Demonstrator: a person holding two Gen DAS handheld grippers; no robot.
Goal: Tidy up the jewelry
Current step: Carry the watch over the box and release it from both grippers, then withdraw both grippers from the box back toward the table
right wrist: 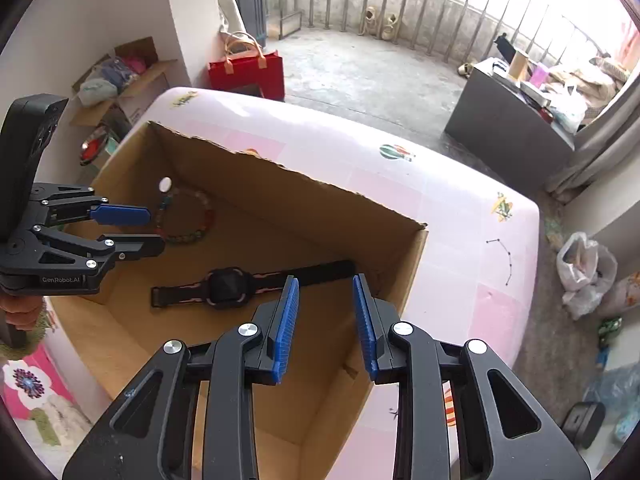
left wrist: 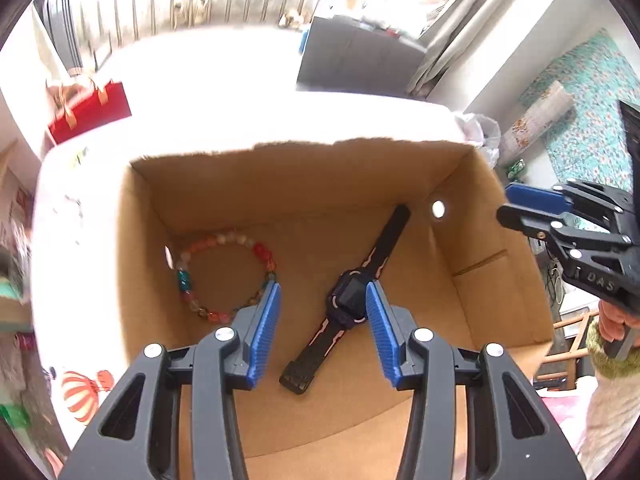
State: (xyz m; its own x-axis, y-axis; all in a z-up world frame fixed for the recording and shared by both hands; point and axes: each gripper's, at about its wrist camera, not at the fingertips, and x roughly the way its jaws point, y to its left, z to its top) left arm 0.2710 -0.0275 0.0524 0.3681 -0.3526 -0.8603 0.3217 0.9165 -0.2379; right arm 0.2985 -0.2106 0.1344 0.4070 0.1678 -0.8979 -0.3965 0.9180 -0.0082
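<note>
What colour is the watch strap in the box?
Black with pink trim on the watch strap; clearest in the right wrist view.

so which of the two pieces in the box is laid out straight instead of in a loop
The black watch, lying flat with its strap stretched in a line across the floor of the cardboard box. The bead bracelet beside it forms a closed ring near the side wall.

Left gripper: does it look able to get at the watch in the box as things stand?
Probably yes. The left gripper hangs over the open-topped box, jaws open and empty, with the watch lying flat on the bottom, apart from the bracelet. Nothing covers it.
</note>
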